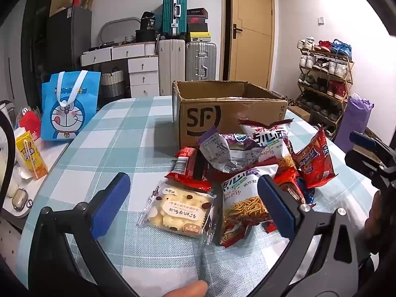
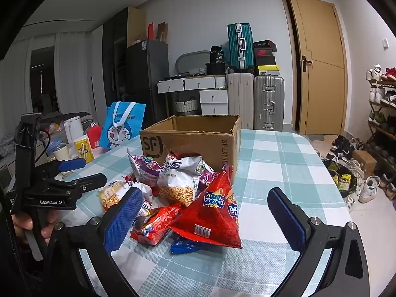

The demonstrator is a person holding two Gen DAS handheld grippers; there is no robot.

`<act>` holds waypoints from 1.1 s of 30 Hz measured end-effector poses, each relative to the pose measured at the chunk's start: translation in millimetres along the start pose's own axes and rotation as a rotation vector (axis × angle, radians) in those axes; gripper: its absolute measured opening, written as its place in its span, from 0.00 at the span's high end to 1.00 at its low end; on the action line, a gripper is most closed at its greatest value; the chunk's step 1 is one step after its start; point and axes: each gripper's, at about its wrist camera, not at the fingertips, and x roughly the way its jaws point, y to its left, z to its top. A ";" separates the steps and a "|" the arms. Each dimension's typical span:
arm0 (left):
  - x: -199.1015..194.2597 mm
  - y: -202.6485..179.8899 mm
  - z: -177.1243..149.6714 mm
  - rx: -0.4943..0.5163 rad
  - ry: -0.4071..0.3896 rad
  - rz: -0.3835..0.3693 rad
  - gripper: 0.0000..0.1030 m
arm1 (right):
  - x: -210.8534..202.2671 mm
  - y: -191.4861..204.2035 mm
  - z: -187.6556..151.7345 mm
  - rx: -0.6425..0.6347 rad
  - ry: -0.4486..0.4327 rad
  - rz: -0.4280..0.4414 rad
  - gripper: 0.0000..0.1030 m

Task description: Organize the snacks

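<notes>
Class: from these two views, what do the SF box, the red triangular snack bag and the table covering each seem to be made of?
SF box: brown corrugated cardboard, matte; torn, frayed rim edges.
Red triangular snack bag: probably plastic film, glossy; creases catch highlights.
Table covering: checked blue-and-white, likely wipeable vinyl or cloth; a slight sheen leaves it open.

Snack pile (image 2: 183, 188) before cardboard box (image 2: 193, 138)

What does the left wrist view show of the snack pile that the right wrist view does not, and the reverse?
Only the left wrist view shows the clear-wrapped biscuit pack in full, lying between the open left gripper fingers. Only the right wrist view shows the red triangular chip bag front-on and a blue wrapper beneath it, ahead of the open right gripper. Both show the open SF cardboard box behind the pile, the checked tablecloth and the Doraemon bag.
</notes>
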 end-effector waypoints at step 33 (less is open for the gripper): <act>-0.2 0.8 -0.3 -0.009 0.011 -0.003 0.01 | 2.0 -0.7 -0.1 0.007 0.002 0.003 0.00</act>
